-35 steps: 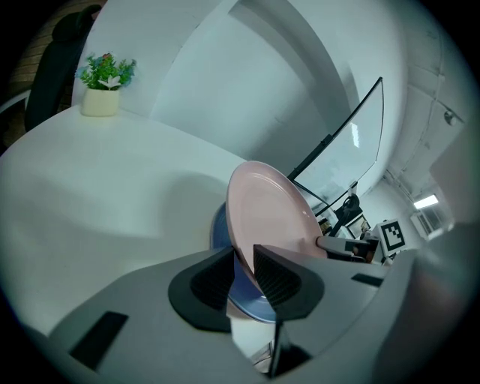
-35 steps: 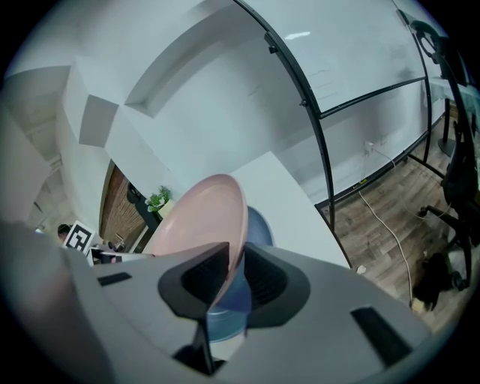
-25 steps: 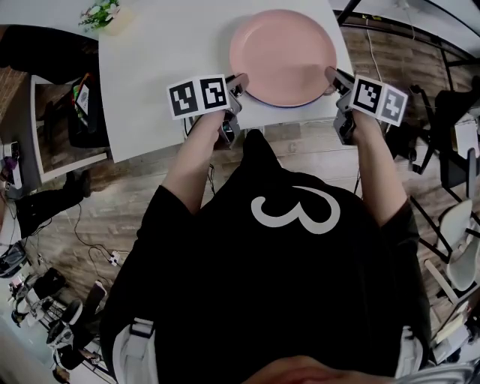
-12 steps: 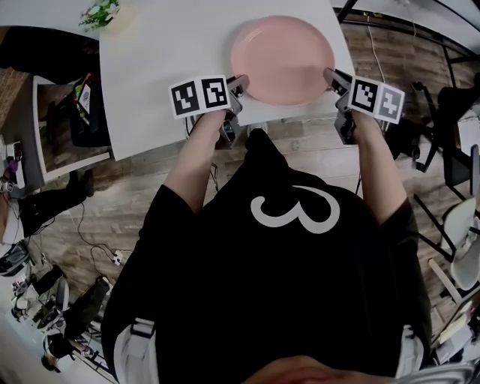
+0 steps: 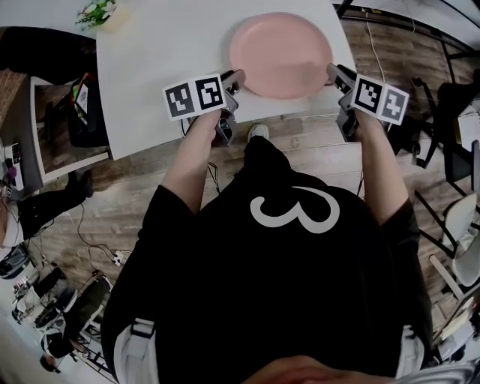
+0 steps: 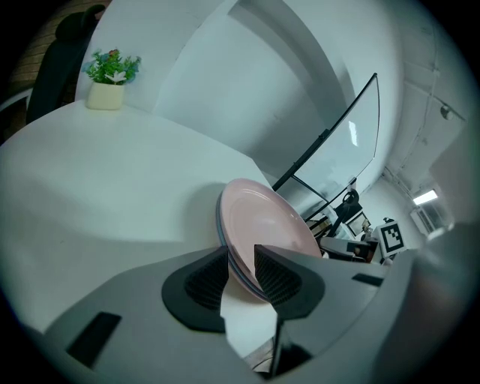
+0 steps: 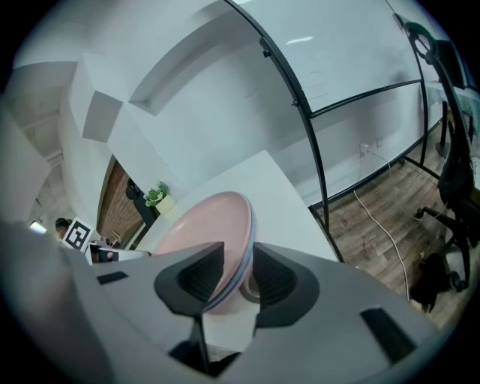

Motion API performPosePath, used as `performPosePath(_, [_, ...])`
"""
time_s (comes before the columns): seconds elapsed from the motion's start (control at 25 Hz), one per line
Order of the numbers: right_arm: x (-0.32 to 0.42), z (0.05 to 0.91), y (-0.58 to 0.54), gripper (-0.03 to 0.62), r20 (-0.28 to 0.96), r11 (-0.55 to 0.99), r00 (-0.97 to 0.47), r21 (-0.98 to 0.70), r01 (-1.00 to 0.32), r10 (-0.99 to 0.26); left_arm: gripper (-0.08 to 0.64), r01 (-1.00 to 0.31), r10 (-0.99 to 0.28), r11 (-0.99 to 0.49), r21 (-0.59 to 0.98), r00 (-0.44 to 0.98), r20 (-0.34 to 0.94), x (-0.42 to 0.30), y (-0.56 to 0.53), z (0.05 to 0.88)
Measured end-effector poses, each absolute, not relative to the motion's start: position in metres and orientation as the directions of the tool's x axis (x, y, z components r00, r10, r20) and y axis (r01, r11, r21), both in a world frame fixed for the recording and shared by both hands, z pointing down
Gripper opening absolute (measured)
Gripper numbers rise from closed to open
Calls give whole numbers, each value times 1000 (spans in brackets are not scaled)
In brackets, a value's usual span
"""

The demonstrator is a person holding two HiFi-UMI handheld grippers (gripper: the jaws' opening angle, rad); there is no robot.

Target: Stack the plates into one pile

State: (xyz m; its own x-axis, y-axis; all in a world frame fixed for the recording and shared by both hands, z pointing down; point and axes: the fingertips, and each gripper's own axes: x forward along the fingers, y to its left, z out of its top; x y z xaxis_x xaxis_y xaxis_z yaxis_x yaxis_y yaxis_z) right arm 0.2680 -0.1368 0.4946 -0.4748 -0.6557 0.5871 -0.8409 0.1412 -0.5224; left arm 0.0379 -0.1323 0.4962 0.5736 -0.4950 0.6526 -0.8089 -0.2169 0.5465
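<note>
A pile of plates with a pink plate (image 5: pixel 281 54) on top lies at the near right of the white table (image 5: pixel 165 45). Bluish rims show under the pink plate (image 6: pixel 259 225) in the left gripper view and under the same plate (image 7: pixel 206 225) in the right gripper view. My left gripper (image 5: pixel 234 79) is at the pile's left rim and my right gripper (image 5: pixel 334 75) at its right rim. Both sets of jaws are opening. The rim sits between the pads of the left gripper (image 6: pixel 241 279) and of the right gripper (image 7: pixel 229 279), with gaps showing.
A small potted plant (image 5: pixel 101 13) stands at the table's far left corner. The table's near edge runs just under the grippers, with wooden floor below. A black metal frame (image 7: pixel 322 112) and a chair (image 5: pixel 461 232) stand to the right.
The pile has slid slightly farther onto the table. My left gripper has drawn a little left of the rim, and the right gripper has shifted slightly right.
</note>
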Motion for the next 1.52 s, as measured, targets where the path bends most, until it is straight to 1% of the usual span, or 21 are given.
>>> performPosePath(0.2, [278,486,-129,124,555,146,-479,-539,-830,-680,118,-798,-522,-203,567,578,627,21,-131,492])
performPosePath(0.32, [283,474,-121,124,507,174,-495,-553,-815,-705,121,-789,-548,-224,572,587,596,15,-124,482])
performPosePath(0.4, [281,458,-115,110,458,220,-517,-557,-801,-723,121,-785,-562,-251,566,594,575,14,-118,471])
performPosePath(0.48, [275,438,-105,69,404,281,-546,-550,-786,-734,121,-779,-566,-276,563,605,560,17,-107,459])
performPosePath(0.64, [256,397,-80,41,329,420,-610,-492,-763,-721,120,-741,-562,-368,561,658,501,34,-83,430])
performPosePath(0.8, [230,361,-52,35,262,518,-675,-472,-713,-690,72,-672,-513,-516,532,739,435,56,-62,393])
performPosePath(0.92, [201,338,-24,34,219,581,-726,-471,-664,-652,43,-590,-466,-626,510,807,363,63,-33,360])
performPosePath(1.0, [182,323,-3,34,189,614,-751,-469,-635,-633,32,-530,-423,-696,485,848,320,64,-9,340])
performPosePath(1.12, [151,309,28,34,166,642,-774,-467,-608,-611,21,-459,-359,-780,426,885,295,60,25,316])
performPosePath(1.2, [134,301,44,34,156,657,-783,-460,-598,-603,20,-437,-339,-804,404,894,292,55,41,306])
performPosePath(1.4, [106,289,76,23,168,678,-774,-394,-621,-611,17,-425,-327,-762,488,904,275,36,71,299])
performPosePath(1.52, [89,278,97,23,157,689,-770,-364,-627,-618,17,-412,-325,-792,450,909,262,25,92,292])
